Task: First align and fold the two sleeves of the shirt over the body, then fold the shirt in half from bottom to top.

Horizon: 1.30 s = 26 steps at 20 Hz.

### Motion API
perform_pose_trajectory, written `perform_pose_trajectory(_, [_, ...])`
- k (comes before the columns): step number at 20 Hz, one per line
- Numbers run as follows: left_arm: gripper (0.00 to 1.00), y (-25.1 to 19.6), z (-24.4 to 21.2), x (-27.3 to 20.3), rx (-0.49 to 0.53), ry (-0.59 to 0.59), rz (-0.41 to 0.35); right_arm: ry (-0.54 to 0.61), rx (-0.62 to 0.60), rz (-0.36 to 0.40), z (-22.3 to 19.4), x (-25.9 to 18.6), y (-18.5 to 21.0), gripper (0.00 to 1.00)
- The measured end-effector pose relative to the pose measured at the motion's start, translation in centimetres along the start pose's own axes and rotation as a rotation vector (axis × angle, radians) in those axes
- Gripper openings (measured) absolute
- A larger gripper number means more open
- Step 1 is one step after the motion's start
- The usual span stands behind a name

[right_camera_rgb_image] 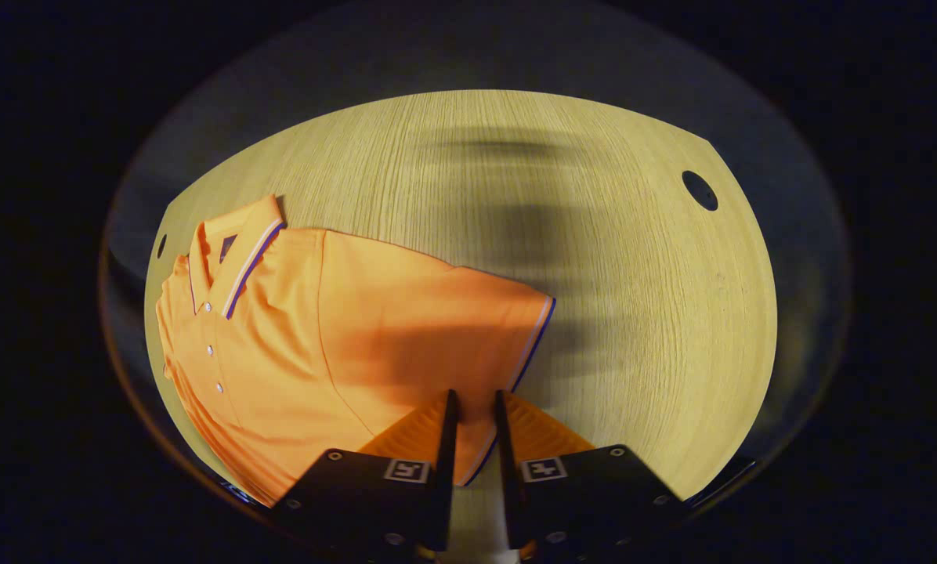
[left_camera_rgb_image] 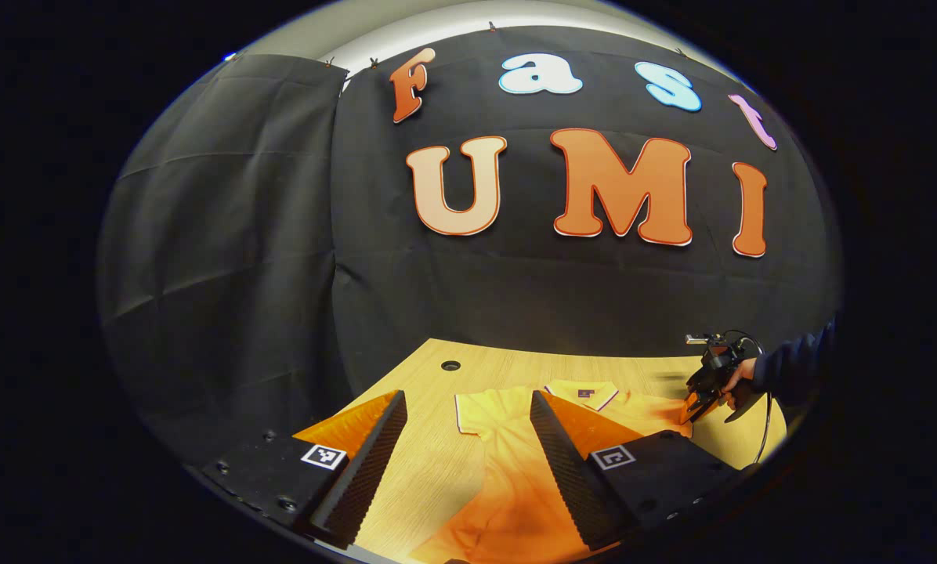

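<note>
An orange polo shirt (left_camera_rgb_image: 515, 478) lies flat on the wooden table (left_camera_rgb_image: 429, 470), collar toward the far wall. My left gripper (left_camera_rgb_image: 467, 396) hovers open above its left sleeve (left_camera_rgb_image: 484, 411), fingers wide apart with nothing between them. At the far right, a hand in a dark sleeve holds my right gripper (left_camera_rgb_image: 700, 401) down at the shirt's other sleeve. In the right gripper view the shirt (right_camera_rgb_image: 296, 352) lies with its collar (right_camera_rgb_image: 237, 266) to the left. There my right gripper (right_camera_rgb_image: 475, 396) is shut on the striped hem of the sleeve (right_camera_rgb_image: 476, 329), which runs between the two fingers.
Round cable holes sit in the table at the far left corner (left_camera_rgb_image: 450, 366) and, in the right gripper view, at the upper right (right_camera_rgb_image: 700, 190). Bare wood (right_camera_rgb_image: 609, 258) stretches beyond the sleeve. Black cloth walls close off the back and left.
</note>
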<state>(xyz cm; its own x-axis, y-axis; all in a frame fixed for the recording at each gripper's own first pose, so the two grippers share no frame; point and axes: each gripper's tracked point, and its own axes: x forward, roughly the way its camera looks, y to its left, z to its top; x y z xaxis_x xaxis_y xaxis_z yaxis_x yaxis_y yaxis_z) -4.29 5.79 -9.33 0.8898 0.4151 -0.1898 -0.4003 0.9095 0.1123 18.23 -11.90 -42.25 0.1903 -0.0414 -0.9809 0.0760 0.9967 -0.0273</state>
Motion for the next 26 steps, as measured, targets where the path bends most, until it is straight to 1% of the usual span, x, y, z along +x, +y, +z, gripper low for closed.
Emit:
perform_pose_trajectory(1, [0.96, -0.3, 0.1, 0.0, -0.001, 0.000, -0.007, -0.010, -0.015, 0.008, 0.1, -0.2, -0.1, 0.18])
perform_pose_trajectory(2, [0.97, -0.6, 0.1, 0.0, 0.001, -0.003, -0.015, -0.010, -0.018, 0.023, 0.1, -0.3, 0.0, 0.10])
perform_pose_trajectory(3, [0.97, -0.8, 0.2, 0.0, 0.004, -0.007, -0.019, -0.008, -0.005, 0.053, 0.2, -0.7, 0.4, 0.09])
perform_pose_trajectory(4, [0.97, -0.8, 0.3, -0.2, 0.007, -0.009, -0.022, -0.019, 0.018, 0.077, 0.6, -1.1, 0.7, 0.04])
perform_pose_trajectory(5, [0.97, -0.8, 0.2, -0.4, 0.006, -0.008, -0.024, -0.028, 0.019, 0.107, 0.8, -1.6, 1.1, 0.04])
perform_pose_trajectory(6, [0.97, -0.8, 0.0, -0.3, 0.002, -0.003, -0.025, -0.063, 0.020, 0.112, 1.6, -2.1, 1.2, 0.04])
perform_pose_trajectory(8, [0.97, -0.4, -0.5, -0.3, -0.005, 0.008, -0.021, -0.083, 0.015, 0.120, 2.1, -3.1, 1.6, 0.04])
perform_pose_trajectory(10, [0.97, -0.2, -0.8, -0.3, -0.011, 0.017, -0.018, -0.095, 0.022, 0.156, 2.3, -4.3, 2.5, 0.04])
perform_pose_trajectory(14, [0.97, -0.1, -1.1, -0.4, -0.015, 0.023, -0.018, -0.128, -0.011, 0.217, 2.9, -6.5, 5.4, 0.04])
perform_pose_trajectory(16, [0.97, 0.0, -1.1, -0.3, -0.013, 0.027, -0.020, -0.131, -0.022, 0.267, 3.3, -7.7, 7.4, 0.04])
perform_pose_trajectory(17, [0.96, 0.0, -1.2, -0.3, -0.011, 0.030, -0.020, -0.134, -0.036, 0.291, 3.4, -8.1, 8.5, 0.04])
perform_pose_trajectory(21, [0.97, 0.1, -1.6, -0.5, -0.011, 0.042, -0.011, -0.133, -0.070, 0.332, 3.4, -8.1, 11.4, 0.04])
perform_pose_trajectory(22, [0.97, 0.2, -2.0, -0.5, -0.016, 0.051, -0.007, -0.130, -0.070, 0.359, 3.2, -8.2, 12.3, 0.06])
perform_pose_trajectory(23, [0.96, 0.3, -2.4, -0.4, -0.022, 0.060, -0.002, -0.131, -0.080, 0.379, 3.2, -8.4, 12.8, 0.12])
perform_pose_trajectory(25, [0.97, 0.7, -3.1, -0.1, -0.039, 0.089, 0.008, -0.133, -0.102, 0.405, 2.8, -8.5, 13.6, 0.24])
perform_pose_trajectory(26, [0.97, 1.0, -3.5, 0.2, -0.047, 0.110, 0.015, -0.130, -0.111, 0.406, 2.6, -8.5, 13.7, 0.32])
